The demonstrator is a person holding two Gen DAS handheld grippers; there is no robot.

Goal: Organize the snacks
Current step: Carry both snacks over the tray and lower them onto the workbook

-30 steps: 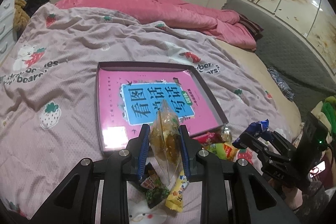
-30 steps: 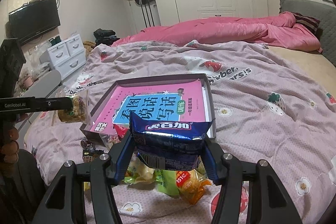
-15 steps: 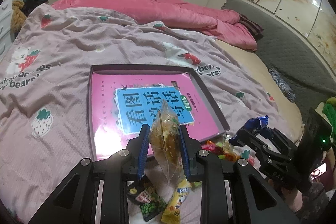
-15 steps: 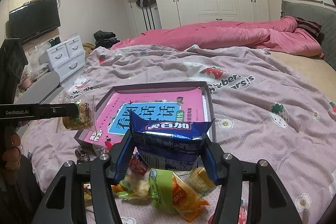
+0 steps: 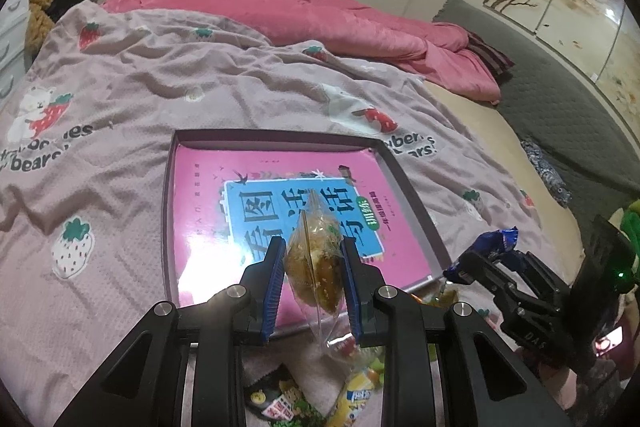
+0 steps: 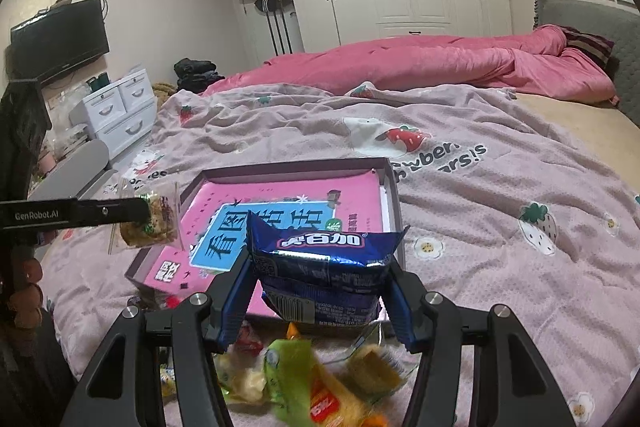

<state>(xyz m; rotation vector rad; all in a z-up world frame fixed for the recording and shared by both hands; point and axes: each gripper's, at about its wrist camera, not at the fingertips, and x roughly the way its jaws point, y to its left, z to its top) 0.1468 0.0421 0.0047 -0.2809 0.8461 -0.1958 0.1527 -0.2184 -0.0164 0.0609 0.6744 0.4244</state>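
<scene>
Snacks are in both of my grippers now. My left gripper [image 5: 312,267] is closed on a clear bag [image 5: 314,269] with a brownish pastry inside; its blue pads press the bag from both sides, and the loose plastic hangs down below the fingers. My right gripper [image 6: 320,287] is clamped on a blue snack packet [image 6: 320,267], which stands upright between the pads with its crimped top edge above them.

Just ahead of both grippers a shallow box [image 5: 416,211] lies on the bed cover with strawberries [image 5: 120,107], and a pink book [image 5: 248,179] with a blue title panel covers its bottom. The clear bag hangs over the near edge of this box. The blue packet is in front of the near right corner of the box, as my right camera sees it.

Below my fingers, near to me, a heap of loose snacks [image 6: 304,387] lies on the cover: green, yellow and red packets, partly blurred.
</scene>
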